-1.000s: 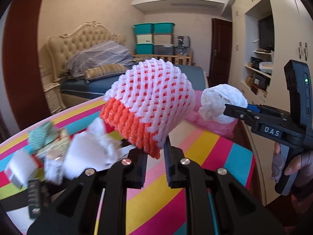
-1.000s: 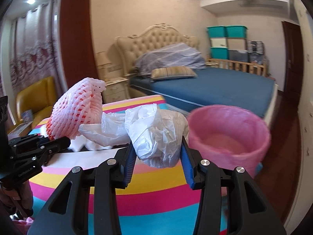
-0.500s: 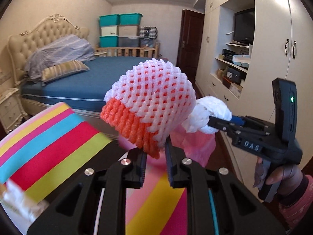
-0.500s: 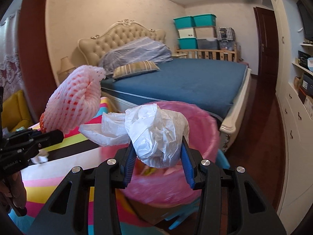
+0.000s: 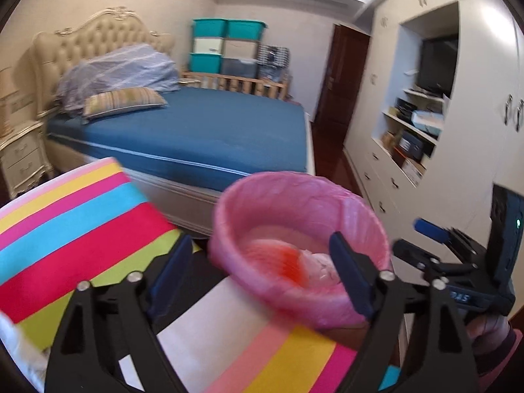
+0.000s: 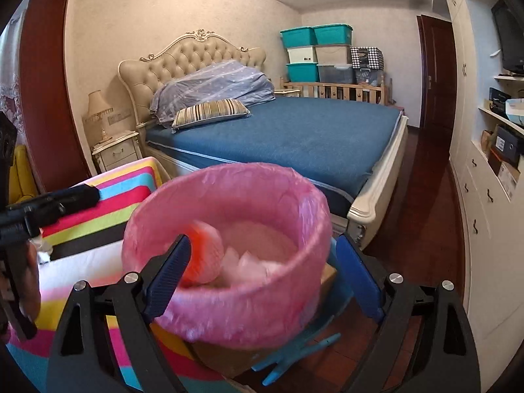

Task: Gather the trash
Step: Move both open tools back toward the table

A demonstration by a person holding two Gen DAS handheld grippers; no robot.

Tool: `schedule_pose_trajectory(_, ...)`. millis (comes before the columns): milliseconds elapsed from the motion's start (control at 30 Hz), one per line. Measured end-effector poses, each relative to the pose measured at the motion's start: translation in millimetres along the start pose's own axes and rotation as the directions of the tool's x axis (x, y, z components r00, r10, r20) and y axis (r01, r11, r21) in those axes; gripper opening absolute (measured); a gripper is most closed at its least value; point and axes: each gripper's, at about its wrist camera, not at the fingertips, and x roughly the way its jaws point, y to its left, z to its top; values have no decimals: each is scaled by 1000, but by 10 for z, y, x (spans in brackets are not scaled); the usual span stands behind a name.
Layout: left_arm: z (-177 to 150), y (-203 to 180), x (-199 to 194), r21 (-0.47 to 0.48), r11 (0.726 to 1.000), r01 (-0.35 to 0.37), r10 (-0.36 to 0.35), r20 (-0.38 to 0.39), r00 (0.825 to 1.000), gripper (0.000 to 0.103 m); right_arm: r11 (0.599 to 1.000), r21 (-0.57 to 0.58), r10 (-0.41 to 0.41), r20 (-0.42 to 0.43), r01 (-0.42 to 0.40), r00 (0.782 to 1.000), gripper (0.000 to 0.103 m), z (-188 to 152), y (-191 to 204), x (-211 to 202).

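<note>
Your risk now is the pink-lined bin [image 6: 229, 252] itself — it sits at the edge of the striped table [image 5: 75, 229], and a low swing of either tool could clip its rim and tip it. Left gripper [image 5: 262, 271] has just been opening, jaws wide, nothing between them; right gripper [image 6: 262, 271] the same — released. The foam fruit net [image 6: 203, 255] and the white plastic bag [image 6: 249, 267] lie inside the bin, blurred.

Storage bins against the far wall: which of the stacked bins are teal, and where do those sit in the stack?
The teal bins: two on top, one bottom left. The others are pale or grey.
</note>
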Motion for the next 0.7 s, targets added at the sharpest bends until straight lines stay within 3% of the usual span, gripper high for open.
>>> schedule_pose_trajectory(133, -168, 162, -466, -35, 995, -94, 96, 65, 993, 99, 1000, 0, 3, 7, -3, 1000, 90, -109, 142, -237)
schedule_pose_trajectory(200, -270, 223, -737, -39, 988, -153, 156, 97, 983, 99, 1000, 4, 8, 25, -8, 1000, 90, -81, 281, -373)
schedule_pose_trajectory(400, -500, 389, -1478, -35, 973, -227, 229, 161, 960, 99, 996, 10, 85, 116, -87, 990, 90, -53, 844, -694)
schedule_pose_trajectory(467, -590, 434, -1724, -28, 964, -265, 265, 180, 947, 99, 994, -14, 112, 135, -111, 985, 97, -40, 1087, -742)
schedule_pose_trajectory(567, -770, 592, -2110, -45, 944, -327, 330, 196, 924, 99, 987, -63, 153, 110, -147, 982, 97, -32, 1459, -737)
schedule_pose_trajectory(700, -1059, 930, -2612, -98, 882, -462, 472, 180, 863, 99, 975, -93, 209, 74, -202, 975, 97, -43, 1936, -692)
